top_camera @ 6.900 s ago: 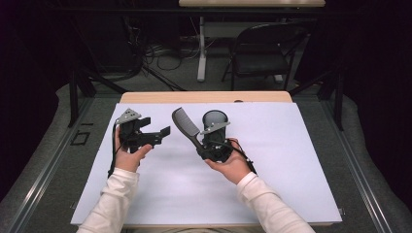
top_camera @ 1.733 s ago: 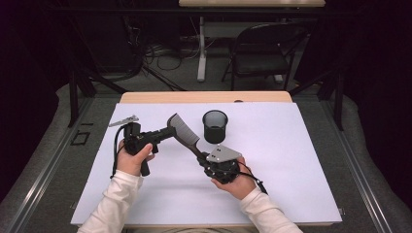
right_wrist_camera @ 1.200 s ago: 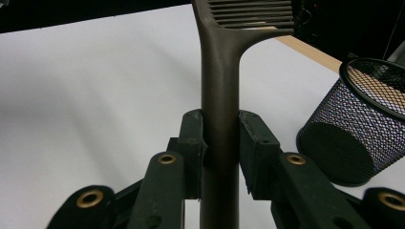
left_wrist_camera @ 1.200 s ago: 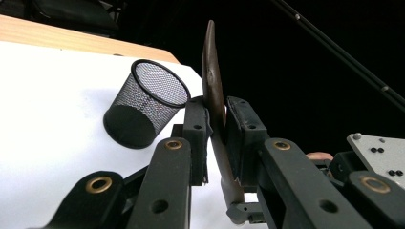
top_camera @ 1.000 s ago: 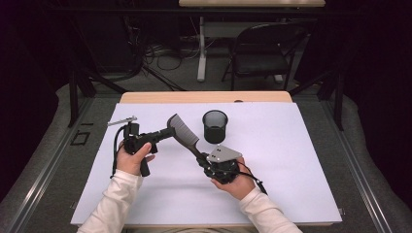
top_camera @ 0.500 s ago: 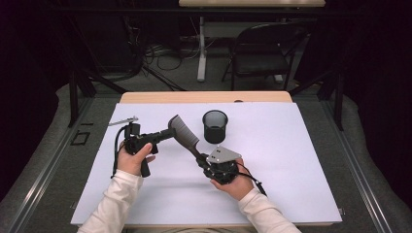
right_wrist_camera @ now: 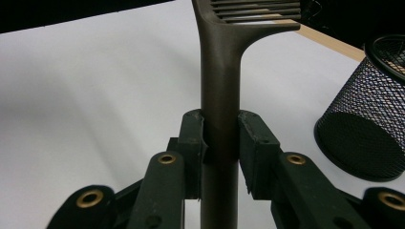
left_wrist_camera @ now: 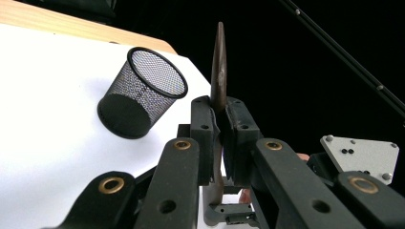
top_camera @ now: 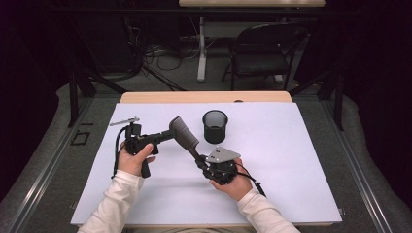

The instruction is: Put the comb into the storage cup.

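Spatula (top_camera: 184, 135) clamped between both grippers

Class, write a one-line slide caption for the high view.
Both grippers, left gripper and right gripper, grip a dark slotted spatula beside a black mesh cup.

Table sheet (top_camera: 291, 160) bright, evenly lit; surroundings dark (soft shadows); close tongs slightly blurred.

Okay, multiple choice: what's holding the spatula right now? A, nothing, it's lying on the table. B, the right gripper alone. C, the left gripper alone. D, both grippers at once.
D: the right gripper is clamped on the handle of the spatula, while the left gripper pinches its blade edge-on, so it is held above the table.
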Available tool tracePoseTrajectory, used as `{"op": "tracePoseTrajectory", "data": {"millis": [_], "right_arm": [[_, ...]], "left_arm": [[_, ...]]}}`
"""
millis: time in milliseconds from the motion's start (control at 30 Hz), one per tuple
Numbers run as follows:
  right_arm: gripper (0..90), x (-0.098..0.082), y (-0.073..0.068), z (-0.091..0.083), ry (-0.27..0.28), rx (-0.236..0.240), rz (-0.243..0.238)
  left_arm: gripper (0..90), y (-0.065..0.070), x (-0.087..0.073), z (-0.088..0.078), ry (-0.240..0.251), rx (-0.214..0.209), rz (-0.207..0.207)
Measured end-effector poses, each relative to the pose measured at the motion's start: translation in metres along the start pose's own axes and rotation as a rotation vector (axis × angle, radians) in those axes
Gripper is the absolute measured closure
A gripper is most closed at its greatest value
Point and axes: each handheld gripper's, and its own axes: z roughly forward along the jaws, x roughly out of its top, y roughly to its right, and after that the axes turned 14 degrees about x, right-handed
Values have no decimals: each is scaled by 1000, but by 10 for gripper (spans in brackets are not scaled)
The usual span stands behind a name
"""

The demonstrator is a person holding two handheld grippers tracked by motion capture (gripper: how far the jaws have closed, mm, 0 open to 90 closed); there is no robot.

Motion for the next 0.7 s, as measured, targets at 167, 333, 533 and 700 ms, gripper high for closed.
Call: {"op": "tracePoseTrajectory", "data": {"millis": [167, 333, 533, 700], "right_arm": [[725, 0, 0, 0, 4, 5, 3], [724, 0, 0, 0, 5, 11, 6], [722, 0, 0, -1, 5, 16, 12], [721, 0, 1, -1, 2, 20, 17]], "left_arm": [[843, 0, 0, 0, -1, -2, -12], [844, -1, 0, -1, -2, -3, -23], [844, -1, 0, 0, -2, -4, -24], [845, -1, 0, 0, -4, -6, -26]]}}
